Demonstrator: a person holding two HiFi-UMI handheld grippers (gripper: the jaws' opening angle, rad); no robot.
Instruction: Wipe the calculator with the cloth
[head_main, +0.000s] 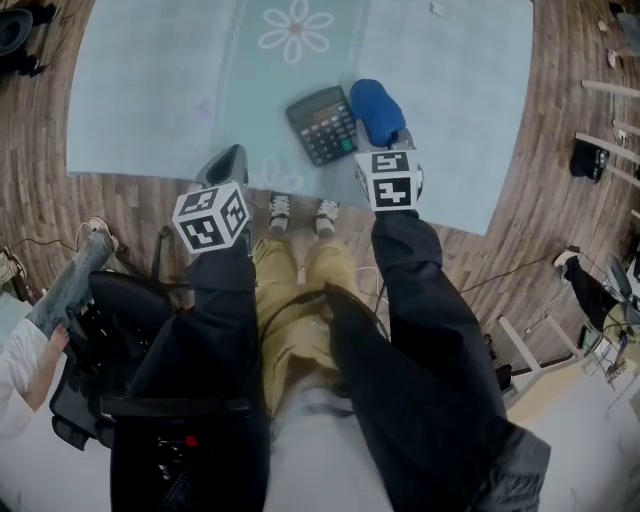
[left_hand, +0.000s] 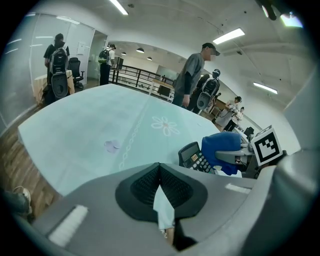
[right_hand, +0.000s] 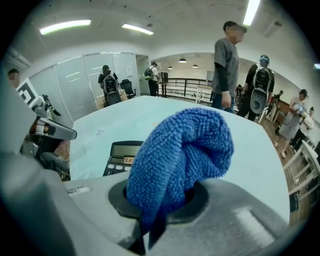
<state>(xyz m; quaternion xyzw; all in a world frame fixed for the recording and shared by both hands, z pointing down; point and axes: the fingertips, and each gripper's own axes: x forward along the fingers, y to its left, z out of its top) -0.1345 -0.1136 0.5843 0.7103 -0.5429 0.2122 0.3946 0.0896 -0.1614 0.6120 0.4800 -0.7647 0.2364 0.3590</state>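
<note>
A dark calculator (head_main: 322, 123) lies tilted on the pale green tablecloth (head_main: 150, 90), near the table's front edge. My right gripper (head_main: 388, 140) is shut on a bunched blue cloth (head_main: 377, 110), which hangs just right of the calculator, close to its right edge. From the right gripper view the blue cloth (right_hand: 182, 155) bulges out of the jaws, with the calculator (right_hand: 121, 155) low to its left. My left gripper (head_main: 228, 160) hovers at the table's front edge, left of the calculator, shut with nothing in it. The left gripper view shows the calculator (left_hand: 196, 156) and cloth (left_hand: 223, 150) off to its right.
A flower print (head_main: 296, 28) marks the tablecloth's far middle. Several people stand beyond the table, one in grey (left_hand: 189, 80) close to its far edge. A person's white sleeve (head_main: 20, 370) and black gear (head_main: 110, 330) are on the floor side at my left. White frames (head_main: 540, 350) stand at right.
</note>
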